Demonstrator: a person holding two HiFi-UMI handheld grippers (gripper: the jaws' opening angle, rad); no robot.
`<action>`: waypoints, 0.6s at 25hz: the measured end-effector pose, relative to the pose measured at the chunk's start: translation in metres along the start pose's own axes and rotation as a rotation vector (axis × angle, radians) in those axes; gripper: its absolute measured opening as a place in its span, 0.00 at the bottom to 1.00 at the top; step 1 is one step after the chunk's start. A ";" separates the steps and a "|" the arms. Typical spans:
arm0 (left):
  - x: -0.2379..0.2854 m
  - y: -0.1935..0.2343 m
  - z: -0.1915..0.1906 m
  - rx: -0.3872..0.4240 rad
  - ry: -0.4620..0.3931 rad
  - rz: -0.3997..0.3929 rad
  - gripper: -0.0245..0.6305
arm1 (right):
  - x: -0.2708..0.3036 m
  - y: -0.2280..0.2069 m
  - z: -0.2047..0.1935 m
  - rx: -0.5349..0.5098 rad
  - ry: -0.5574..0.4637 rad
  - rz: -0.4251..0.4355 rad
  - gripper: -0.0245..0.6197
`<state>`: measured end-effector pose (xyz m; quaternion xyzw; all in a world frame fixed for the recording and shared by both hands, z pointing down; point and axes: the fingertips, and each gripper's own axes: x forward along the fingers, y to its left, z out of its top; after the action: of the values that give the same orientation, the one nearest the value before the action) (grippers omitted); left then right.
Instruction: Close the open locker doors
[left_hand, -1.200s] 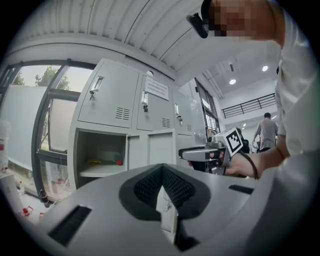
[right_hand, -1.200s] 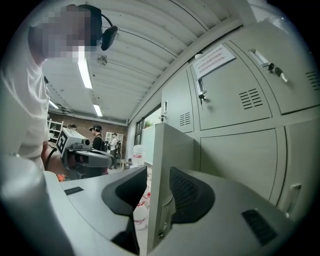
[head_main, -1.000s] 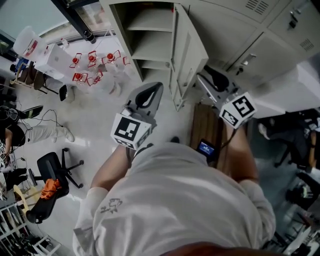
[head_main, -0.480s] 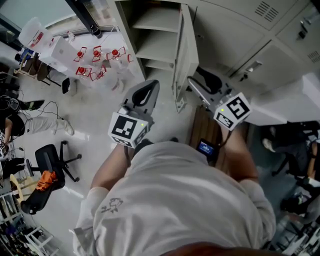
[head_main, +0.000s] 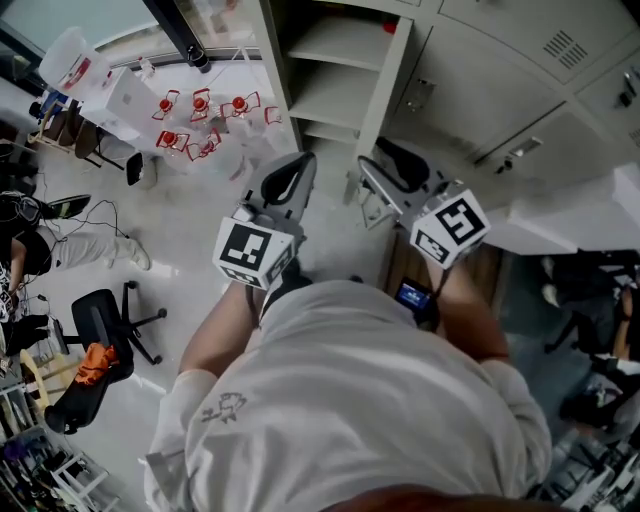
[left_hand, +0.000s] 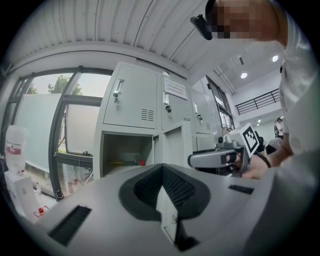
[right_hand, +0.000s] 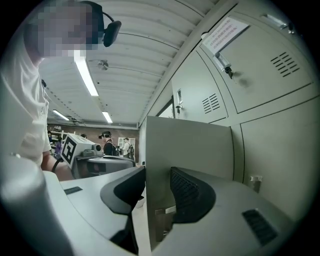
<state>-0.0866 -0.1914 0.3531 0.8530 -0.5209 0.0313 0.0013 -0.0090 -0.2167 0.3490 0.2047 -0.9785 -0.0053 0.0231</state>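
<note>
- Head view, 12 o'clock: open locker door (head_main: 388, 95) standing out from its compartment (head_main: 325, 45) toward the person, free edge nearest the body, shelves exposed at its 9 o'clock. Neighbouring lockers (head_main: 480, 90) at 2 o'clock already shut.
- Right gripper (head_main: 385, 165) at 1 o'clock of the person's shoulders, held level and set astride that free edge.
- Right gripper view: jaws spread wide, having just been opening, with the door panel standing between them. No pad seen pressing on it, so loosely straddled rather than clamped.
- Likely held wide and slack to let the panel pivot on its hinge while steered, not pinched tight against the swing.
- Left gripper (head_main: 292, 172) at 11 o'clock, level, just beside the door at its 9 o'clock and apart from it.
- Left gripper view: jaws apart and holding nothing. Only a pale strip, apparently part of the door farther off, showing through the gap.
- Probably kept there in reserve, ready to back up the push or go to another door. Placed on the closing side of the door, so likely needing to give way.
- Door well off its frame, not yet shut.
</note>
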 end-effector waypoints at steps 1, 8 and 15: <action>-0.001 0.006 0.001 -0.001 0.000 -0.007 0.03 | 0.006 0.002 0.000 0.007 0.000 -0.013 0.26; -0.003 0.056 0.000 -0.003 -0.001 -0.068 0.03 | 0.055 0.007 -0.001 0.004 0.008 -0.126 0.27; -0.006 0.097 0.002 0.000 -0.015 -0.138 0.03 | 0.102 0.006 0.003 0.002 0.008 -0.288 0.27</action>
<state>-0.1758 -0.2303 0.3474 0.8870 -0.4610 0.0246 -0.0003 -0.1046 -0.2516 0.3508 0.3432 -0.9389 -0.0068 0.0260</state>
